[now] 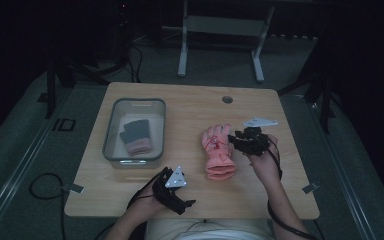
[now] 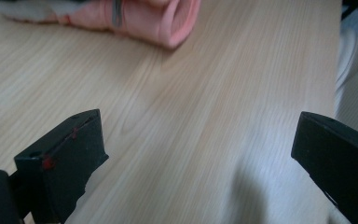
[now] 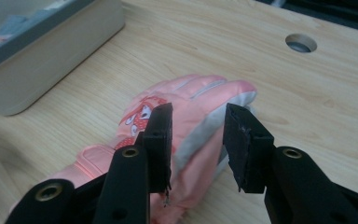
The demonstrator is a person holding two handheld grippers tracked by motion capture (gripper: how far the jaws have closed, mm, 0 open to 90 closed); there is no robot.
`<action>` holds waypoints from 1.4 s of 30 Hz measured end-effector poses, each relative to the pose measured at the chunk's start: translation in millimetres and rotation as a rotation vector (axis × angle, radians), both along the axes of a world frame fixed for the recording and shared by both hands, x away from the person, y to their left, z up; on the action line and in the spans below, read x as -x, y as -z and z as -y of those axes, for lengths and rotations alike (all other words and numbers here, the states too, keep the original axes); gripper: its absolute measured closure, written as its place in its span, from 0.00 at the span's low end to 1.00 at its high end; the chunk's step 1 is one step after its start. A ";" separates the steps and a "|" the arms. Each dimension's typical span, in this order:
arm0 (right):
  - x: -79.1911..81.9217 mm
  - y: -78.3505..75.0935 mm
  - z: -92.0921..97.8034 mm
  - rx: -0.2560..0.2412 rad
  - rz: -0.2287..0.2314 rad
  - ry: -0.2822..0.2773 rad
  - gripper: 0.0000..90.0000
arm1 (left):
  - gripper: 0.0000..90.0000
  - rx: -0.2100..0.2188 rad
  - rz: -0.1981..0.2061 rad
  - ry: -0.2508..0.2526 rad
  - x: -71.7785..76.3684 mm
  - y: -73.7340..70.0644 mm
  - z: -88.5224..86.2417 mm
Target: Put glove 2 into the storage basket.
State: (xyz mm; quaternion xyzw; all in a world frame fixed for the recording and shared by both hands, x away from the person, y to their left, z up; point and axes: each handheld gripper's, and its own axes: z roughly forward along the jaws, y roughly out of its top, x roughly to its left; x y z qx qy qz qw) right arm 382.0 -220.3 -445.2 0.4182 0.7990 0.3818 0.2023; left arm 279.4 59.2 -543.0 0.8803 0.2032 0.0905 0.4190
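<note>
While the person's forearms come in from the near edge of the wooden table (image 1: 190,107), the left gripper (image 1: 172,189) sits low by that edge, its jaws spread wide over bare wood with nothing between them. In the left gripper view the cuff end of the pink glove (image 2: 135,21) lies ahead of it, well apart. A little farther in, the pink glove (image 1: 218,152) lies flat near the middle of the table, fingers pointing away from the person. The right gripper (image 3: 196,144) is at the glove's right edge, its jaws parted and straddling the grey-trimmed side; whether the pads touch the fabric cannot be told. Farther left stands a grey bin (image 1: 111,150) with a dark and pink glove (image 1: 136,136) inside. Beyond, a round hole (image 1: 227,99) marks the far side.
</note>
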 end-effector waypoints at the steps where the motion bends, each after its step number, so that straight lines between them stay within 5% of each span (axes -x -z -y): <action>1: -1.2 -1.8 4.3 -0.004 0.006 -0.010 0.70 | 0.03 0.015 -0.010 0.001 -0.9 -4.4 2.1; 5: -3.5 -8.3 13.1 0.007 0.021 -0.015 0.71 | 0.04 0.052 -0.021 -0.007 -4.0 -21.0 7.3; 8: -5.9 -14.5 18.2 0.015 0.043 -0.019 0.75 | 0.05 0.086 -0.004 -0.063 -11.4 -42.9 13.1; 11: -8.3 -13.9 17.2 0.013 0.041 -0.025 0.79 | 0.06 0.066 0.010 -0.109 -21.8 -58.4 20.7; 22: -20.0 -0.5 -6.5 -0.003 0.022 -0.081 0.82 | 0.15 0.086 0.002 -0.237 -83.8 -85.9 38.6; 26: -22.5 12.8 -13.9 0.020 -0.002 -0.097 0.82 | 0.17 0.054 -0.049 -0.333 -115.0 -77.1 44.3; 29: -24.3 21.9 -14.5 0.037 -0.023 -0.091 0.79 | 0.19 0.024 -0.098 -0.351 -126.8 -66.1 48.2; 30: -26.1 30.7 -14.0 0.048 -0.052 -0.072 0.69 | 0.19 0.002 -0.184 -0.351 -137.2 -53.4 53.7; 33: -29.5 42.7 -9.8 0.072 -0.109 -0.046 0.59 | 0.18 -0.046 -0.280 -0.358 -146.9 -34.2 62.5; 34: -31.9 45.8 -6.7 0.070 -0.142 -0.037 0.56 | 0.18 -0.035 -0.324 -0.356 -149.6 -28.9 63.6; 35: -31.9 45.8 -6.7 0.070 -0.142 -0.037 0.56 | 0.18 -0.035 -0.324 -0.356 -149.6 -28.9 63.6; 38: -42.2 57.3 3.3 0.042 -0.269 -0.041 0.52 | 0.18 -0.004 -0.406 -0.339 -154.6 -14.5 67.9; 42: -51.8 65.7 9.6 -0.013 -0.372 -0.048 0.52 | 0.18 0.050 -0.483 -0.342 -161.0 -2.7 68.6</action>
